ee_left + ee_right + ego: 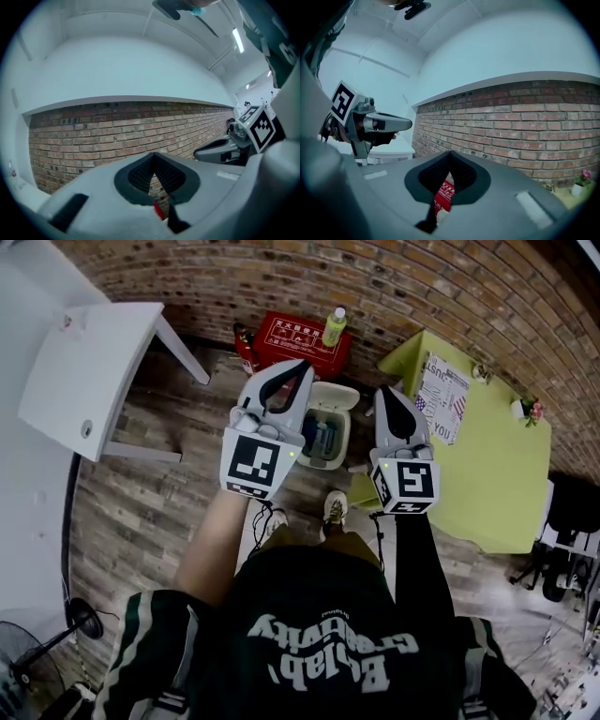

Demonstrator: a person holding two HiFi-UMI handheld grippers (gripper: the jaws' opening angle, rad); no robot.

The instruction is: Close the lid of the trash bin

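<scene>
Your left gripper (pixel 301 368) and right gripper (pixel 385 393), jaws together on nothing, flank the open bin (pixel 343 441) before a red box (pixel 300 338) with illegible white print.

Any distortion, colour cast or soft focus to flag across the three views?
Head view: heavy fisheye, the red-brown brick wall bows into an arc. Left gripper view: black vignette at the corners, cool blue cast, the ceiling strip light blows out. Right gripper view: same vignette and cast; the grey right gripper is soft up close.
</scene>
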